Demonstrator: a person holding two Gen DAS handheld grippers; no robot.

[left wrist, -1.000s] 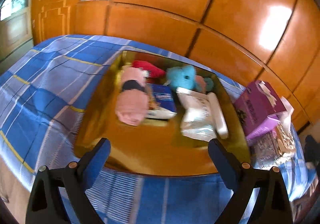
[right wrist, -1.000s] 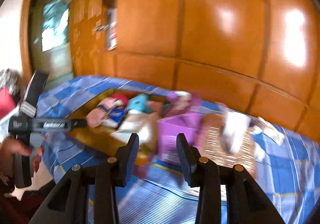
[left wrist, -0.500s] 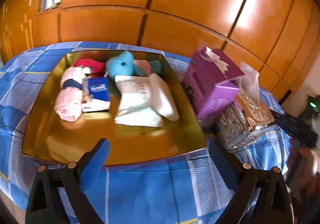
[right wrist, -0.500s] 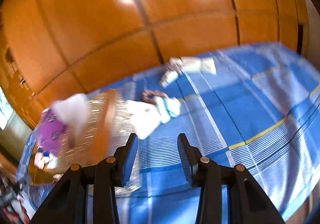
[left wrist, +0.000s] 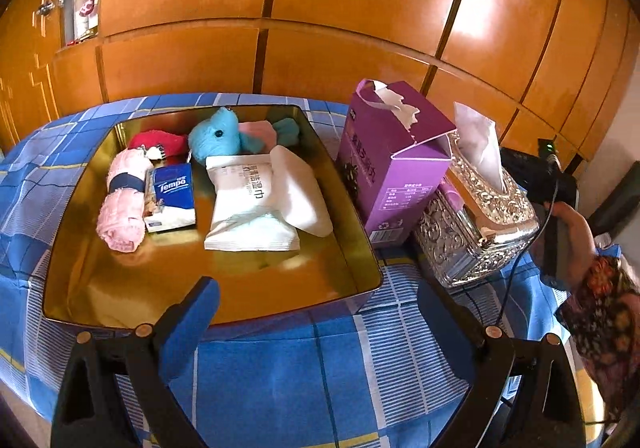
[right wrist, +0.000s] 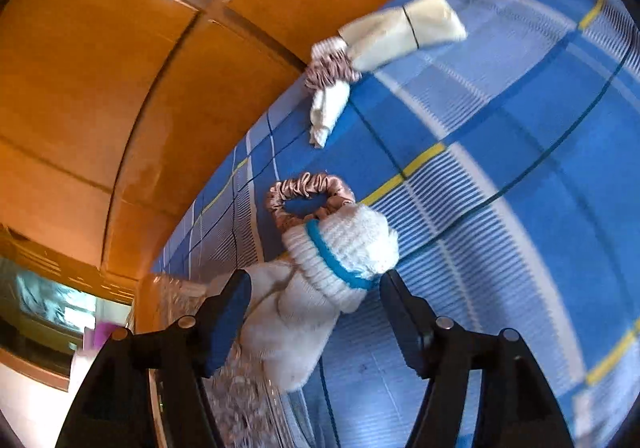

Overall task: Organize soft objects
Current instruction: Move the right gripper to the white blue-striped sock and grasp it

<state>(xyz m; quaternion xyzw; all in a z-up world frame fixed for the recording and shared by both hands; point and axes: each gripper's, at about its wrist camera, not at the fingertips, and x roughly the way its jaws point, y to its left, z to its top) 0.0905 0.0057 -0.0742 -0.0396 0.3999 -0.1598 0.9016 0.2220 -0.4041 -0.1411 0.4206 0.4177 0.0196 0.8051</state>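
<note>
White knit, rolled into a bundle with a teal band, the sock lies on the blue checked bedspread right between the fingers of the right gripper, whose jaws are opening and do not yet press on it. A pink scrunchie touches the sock's far end, just ahead of the fingertips, so the grip should land on the thick body of the roll, low and centred, to avoid dragging the scrunchie along. Farther ahead lie a cream cloth and another scrunchie. The left gripper hangs released and empty, with the gold tray of soft things just ahead of it, the likely destination.
</note>
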